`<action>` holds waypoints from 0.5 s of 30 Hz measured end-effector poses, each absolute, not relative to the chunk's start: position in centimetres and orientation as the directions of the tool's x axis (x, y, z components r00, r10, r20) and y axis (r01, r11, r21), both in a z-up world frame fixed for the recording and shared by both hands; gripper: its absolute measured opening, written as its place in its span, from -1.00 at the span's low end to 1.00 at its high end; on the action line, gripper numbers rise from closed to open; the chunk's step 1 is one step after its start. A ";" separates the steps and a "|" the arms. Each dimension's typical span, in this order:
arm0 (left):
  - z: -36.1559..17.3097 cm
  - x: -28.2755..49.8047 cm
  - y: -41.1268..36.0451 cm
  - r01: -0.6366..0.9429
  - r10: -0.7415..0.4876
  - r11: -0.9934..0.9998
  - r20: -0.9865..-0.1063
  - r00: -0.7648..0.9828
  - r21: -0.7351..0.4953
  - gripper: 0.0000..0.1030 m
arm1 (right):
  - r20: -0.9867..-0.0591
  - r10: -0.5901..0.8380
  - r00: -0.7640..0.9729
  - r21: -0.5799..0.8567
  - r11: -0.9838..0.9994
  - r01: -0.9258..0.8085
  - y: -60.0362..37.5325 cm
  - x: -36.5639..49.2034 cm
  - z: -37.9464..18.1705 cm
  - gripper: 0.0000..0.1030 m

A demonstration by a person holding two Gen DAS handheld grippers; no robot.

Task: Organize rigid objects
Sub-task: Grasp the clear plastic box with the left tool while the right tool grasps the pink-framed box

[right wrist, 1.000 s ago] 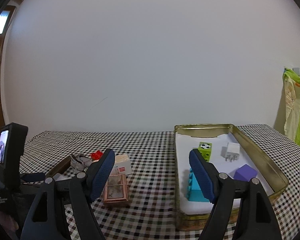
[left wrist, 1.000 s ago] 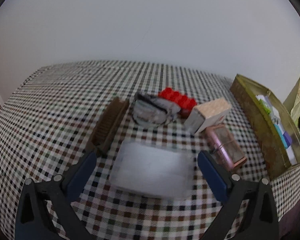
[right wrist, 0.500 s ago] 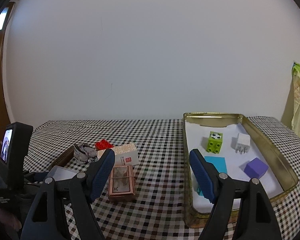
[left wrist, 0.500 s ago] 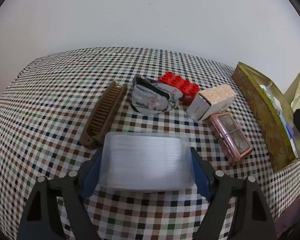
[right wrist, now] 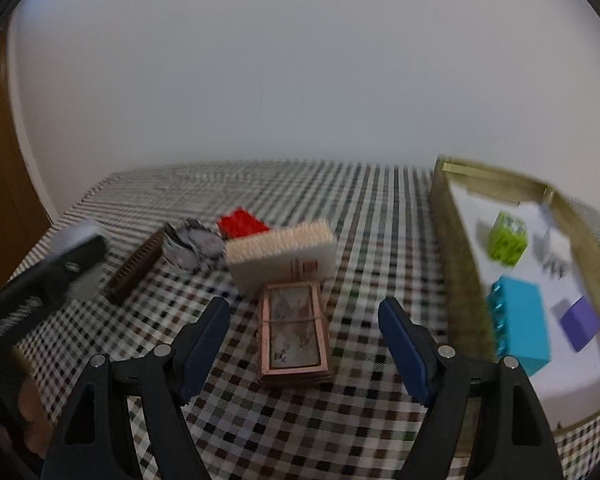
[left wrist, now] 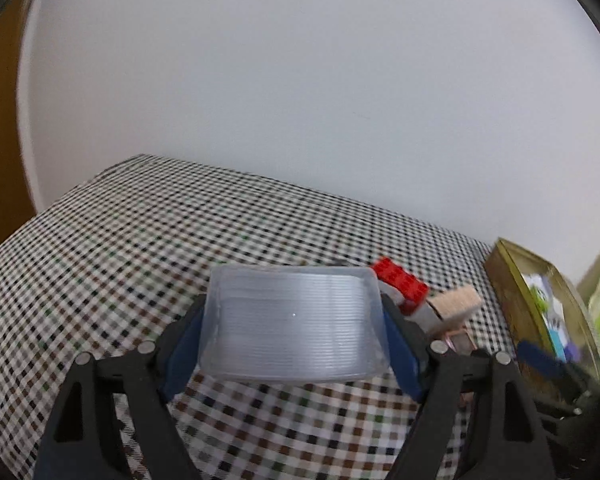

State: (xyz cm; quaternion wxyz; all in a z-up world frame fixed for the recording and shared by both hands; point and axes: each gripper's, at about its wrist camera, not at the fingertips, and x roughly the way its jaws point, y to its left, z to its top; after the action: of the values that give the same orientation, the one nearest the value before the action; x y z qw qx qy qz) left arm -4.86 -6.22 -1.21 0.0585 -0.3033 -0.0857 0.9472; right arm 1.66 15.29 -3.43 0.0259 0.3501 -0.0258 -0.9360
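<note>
Clear ribbed plastic box (left wrist: 294,322) clamped between left gripper (left wrist: 294,332) fingers, raised off the checked tabletop (left wrist: 140,240).

Held flat by both long sides, probably for carrying toward the gold metal tin (right wrist: 456,256). Right gripper (right wrist: 304,344) fingers spread wide around the pink framed case (right wrist: 294,332), apparently next. Farther off: cream box (right wrist: 284,258), red brick (right wrist: 242,222), brown comb (right wrist: 134,268).

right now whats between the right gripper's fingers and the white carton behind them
In the right wrist view, the pink framed case lies flat on the checked cloth between the open right gripper and the white carton; its far end looks close against the carton.
</note>
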 end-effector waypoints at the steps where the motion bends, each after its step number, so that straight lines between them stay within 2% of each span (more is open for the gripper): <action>1: -1.3 -4.9 -6.5 -0.044 0.154 -0.978 -0.565 -0.811 -0.203 0.56 | -0.671 -0.064 -0.738 0.074 -0.997 0.020 15.3 1.2 -3.7 0.52; 5: -1.5 -5.2 -7.1 0.010 0.105 -0.980 -0.565 -0.818 -0.197 0.56 | -0.737 -0.085 -0.670 0.088 -0.996 0.030 15.3 -0.4 -5.1 0.36; 10: -2.0 -5.4 -7.0 0.012 0.092 -0.984 -0.570 -0.816 -0.176 0.56 | -0.773 -0.061 -0.631 0.018 -0.997 0.074 13.9 -1.0 -6.0 0.33; 11: -2.0 -5.2 -7.0 0.010 0.093 -0.984 -0.569 -0.817 -0.175 0.56 | -0.774 -0.059 -0.630 0.002 -0.996 0.091 13.4 -0.9 -6.1 0.27; 12: -2.1 -5.3 -6.8 0.008 0.095 -0.984 -0.569 -0.817 -0.176 0.56 | -0.770 -0.072 -0.634 -0.002 -0.993 0.116 13.0 -0.8 -6.0 0.03; 13: -2.2 -5.3 -6.8 0.006 0.098 -0.984 -0.569 -0.816 -0.178 0.56 | -0.766 -0.085 -0.637 -0.003 -0.991 0.137 12.8 -0.6 -6.0 -0.06; 15: -2.2 -5.2 -6.8 0.002 0.106 -0.983 -0.569 -0.815 -0.185 0.56 | -0.767 -0.089 -0.636 0.001 -0.990 0.138 13.0 -0.4 -6.1 -0.06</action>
State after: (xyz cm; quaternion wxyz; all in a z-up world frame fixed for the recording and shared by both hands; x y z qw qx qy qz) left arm -5.16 -6.80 -2.19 0.0274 -0.3028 -0.0890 0.9485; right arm -0.42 12.99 -6.14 0.0630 0.4221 0.0291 -0.9039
